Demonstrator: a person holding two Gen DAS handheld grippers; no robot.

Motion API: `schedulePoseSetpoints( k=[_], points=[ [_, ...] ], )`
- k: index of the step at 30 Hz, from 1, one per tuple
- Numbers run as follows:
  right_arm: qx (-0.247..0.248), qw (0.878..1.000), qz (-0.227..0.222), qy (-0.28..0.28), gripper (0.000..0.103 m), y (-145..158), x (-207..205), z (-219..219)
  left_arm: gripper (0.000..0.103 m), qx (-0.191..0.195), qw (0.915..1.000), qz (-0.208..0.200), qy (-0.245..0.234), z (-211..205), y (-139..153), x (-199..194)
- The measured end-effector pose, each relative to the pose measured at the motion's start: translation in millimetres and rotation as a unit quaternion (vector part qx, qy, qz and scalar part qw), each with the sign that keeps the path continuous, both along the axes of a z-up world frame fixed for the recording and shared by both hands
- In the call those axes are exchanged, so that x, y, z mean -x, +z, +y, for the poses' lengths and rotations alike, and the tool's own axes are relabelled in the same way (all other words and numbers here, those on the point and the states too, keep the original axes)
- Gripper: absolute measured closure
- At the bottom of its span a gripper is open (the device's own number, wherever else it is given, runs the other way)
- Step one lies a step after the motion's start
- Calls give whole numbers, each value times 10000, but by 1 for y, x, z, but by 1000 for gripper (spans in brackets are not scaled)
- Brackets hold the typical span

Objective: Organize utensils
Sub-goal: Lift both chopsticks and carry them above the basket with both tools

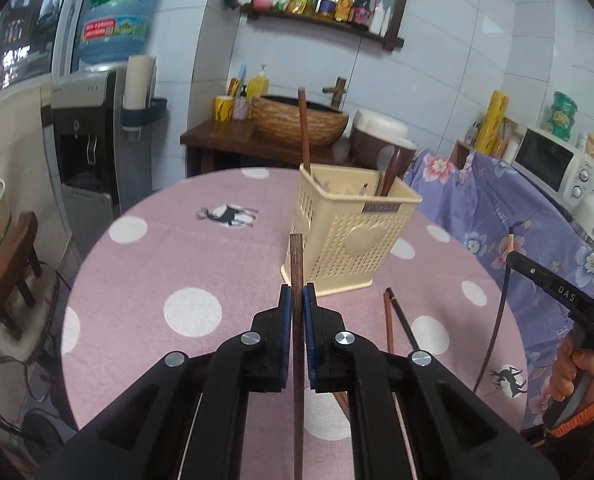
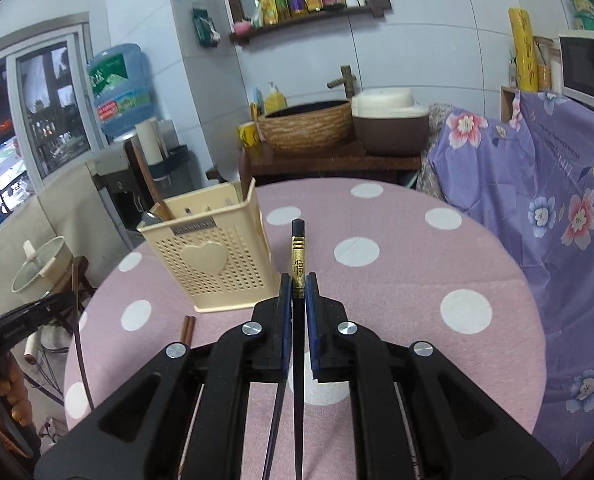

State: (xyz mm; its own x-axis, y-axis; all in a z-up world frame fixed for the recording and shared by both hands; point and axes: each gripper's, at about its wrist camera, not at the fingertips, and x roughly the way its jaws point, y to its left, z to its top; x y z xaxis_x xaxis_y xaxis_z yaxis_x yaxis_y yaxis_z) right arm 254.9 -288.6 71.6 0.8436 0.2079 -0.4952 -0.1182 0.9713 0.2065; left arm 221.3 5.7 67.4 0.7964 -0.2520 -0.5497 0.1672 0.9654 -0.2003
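Left wrist view has the left gripper (image 1: 297,300) clamped on a brown wooden chopstick (image 1: 296,264), its blue pads (image 1: 284,320) pressed against the stick's sides. Just past it, a cream utensil holder (image 1: 349,232) stands near the middle of the round pink dotted table (image 1: 169,264), with utensils upright inside. Two more chopsticks (image 1: 393,320) lie on the cloth near the table's near edge, to the right. Right wrist view shows the right gripper (image 2: 298,292) closed on a black chopstick with a gold band (image 2: 298,256), the holder to its left.
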Motion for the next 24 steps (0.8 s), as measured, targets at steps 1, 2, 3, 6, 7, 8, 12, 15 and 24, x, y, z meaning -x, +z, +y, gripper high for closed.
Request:
schedulePoseSetpoints(
  k=[1, 2, 3, 6, 7, 8, 12, 15, 24],
  points=[
    [-25, 10000, -45, 10, 95, 4, 3, -2, 96, -25, 10000, -82, -20, 1, 6, 4],
    [-63, 9999, -104, 32, 95, 9, 8, -5, 96, -43, 9999, -147, -42, 2, 11, 8],
    [-82, 9998, -149, 59, 95, 13, 11, -7, 96, -53, 9998, -197, -63, 3, 15, 11],
    [-106, 9996, -246, 53, 95, 22, 18, -10, 96, -30, 9996, -254, -109, 7, 22, 14],
    [-132, 9996, -233, 84, 95, 23, 18, -11, 96, -11, 9996, -258, -118, 8, 23, 14],
    [-150, 9996, -222, 98, 95, 23, 18, -10, 96, 16, 9996, -258, -130, 10, 24, 15],
    [-119, 9996, -235, 105, 95, 26, 19, -7, 96, 23, 9994, -328, -128, 14, 31, 15],
    [-70, 9996, -232, 118, 95, 29, 19, -5, 96, 15, 9992, -377, -116, 15, 35, 18],
    [25, 9994, -294, 167, 95, 39, 15, 1, 96, -23, 9987, -497, -78, 18, 46, 14]
  ],
)
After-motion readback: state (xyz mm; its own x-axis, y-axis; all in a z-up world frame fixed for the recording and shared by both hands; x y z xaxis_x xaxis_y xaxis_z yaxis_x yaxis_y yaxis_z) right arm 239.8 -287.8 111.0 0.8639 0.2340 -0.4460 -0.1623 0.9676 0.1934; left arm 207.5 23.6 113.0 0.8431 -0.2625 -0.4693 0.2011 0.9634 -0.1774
